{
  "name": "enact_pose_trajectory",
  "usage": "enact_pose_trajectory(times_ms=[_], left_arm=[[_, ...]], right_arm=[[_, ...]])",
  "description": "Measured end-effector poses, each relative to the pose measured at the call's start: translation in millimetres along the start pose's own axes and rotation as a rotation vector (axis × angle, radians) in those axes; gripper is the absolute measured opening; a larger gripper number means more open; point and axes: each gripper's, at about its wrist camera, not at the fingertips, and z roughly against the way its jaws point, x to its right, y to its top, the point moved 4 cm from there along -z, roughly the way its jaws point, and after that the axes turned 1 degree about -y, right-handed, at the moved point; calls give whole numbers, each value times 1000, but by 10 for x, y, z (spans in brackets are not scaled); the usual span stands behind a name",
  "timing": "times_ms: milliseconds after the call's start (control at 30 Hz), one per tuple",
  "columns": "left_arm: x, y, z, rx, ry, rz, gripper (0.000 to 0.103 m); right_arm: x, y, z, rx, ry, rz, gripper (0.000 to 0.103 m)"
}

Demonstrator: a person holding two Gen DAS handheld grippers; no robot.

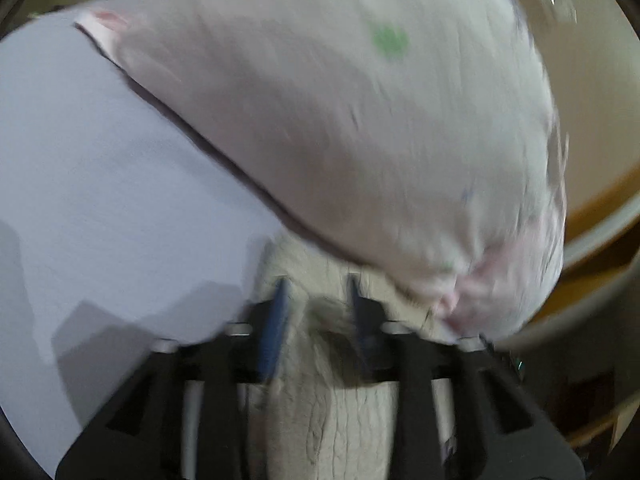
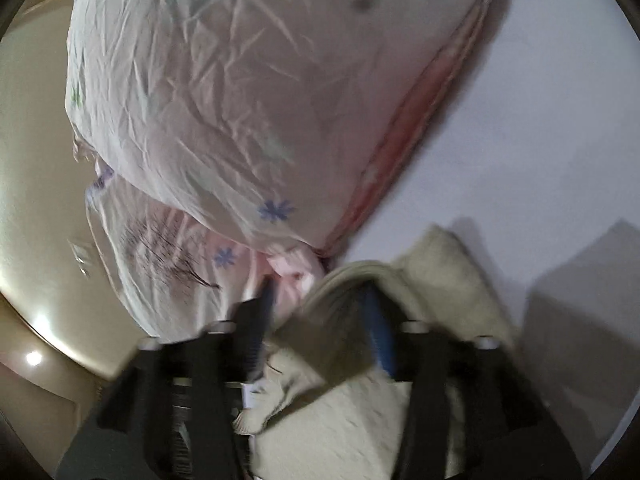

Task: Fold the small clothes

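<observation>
A small white garment (image 1: 340, 128) with coloured prints and pink trim is lifted above the pale table (image 1: 100, 160); it fills the right wrist view (image 2: 224, 92) too, with a pink hem along its edge. A beige ribbed cloth (image 1: 320, 380) runs between the fingers of my left gripper (image 1: 318, 300), whose jaws stand around it, a little apart. My right gripper (image 2: 320, 300) has a beige cloth (image 2: 360, 400) bunched between its blue pads, next to the garment's pink corner (image 2: 292, 272). Whether either grips the white garment is hidden.
The pale table (image 2: 520, 140) lies on one side of each view. Beyond its edge are a cream wall and a wooden curved edge (image 1: 600, 220). Bright ceiling lights (image 2: 34, 356) show at the lower left of the right wrist view.
</observation>
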Motion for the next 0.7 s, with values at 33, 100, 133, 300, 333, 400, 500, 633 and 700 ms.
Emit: enact_pose_trajectory(times_ms=[33,100,133,300,333,400,500,633,700], left_arm=[[0,29,85,22,7,4,75],[43,-32,224,11,33,-43,76],[71,-86,239,-8,41,-68,76],[154,-431,39,-173,109,-184,76],[148,-462,-4,-190,122,-193,76],[141,-532,-148,-235,144,-199,75],[180,-554,-202,-230,151,-210,72],[136,-618,-281,-246,125,-95,26],[67,-651,-325,-266,60,26,22]], right_arm=[[-62,-20,38,10,12,22,75],[-158,-102,200,44,-5,97,87],[-191,-146,269,52,-10,129,89],[-200,-296,522,110,11,240,93],[-188,-311,522,114,9,240,93],[-95,-297,579,110,13,231,93],[-111,-326,563,104,32,240,93],[-91,-345,538,66,77,221,94],[-103,-341,537,57,93,212,94]])
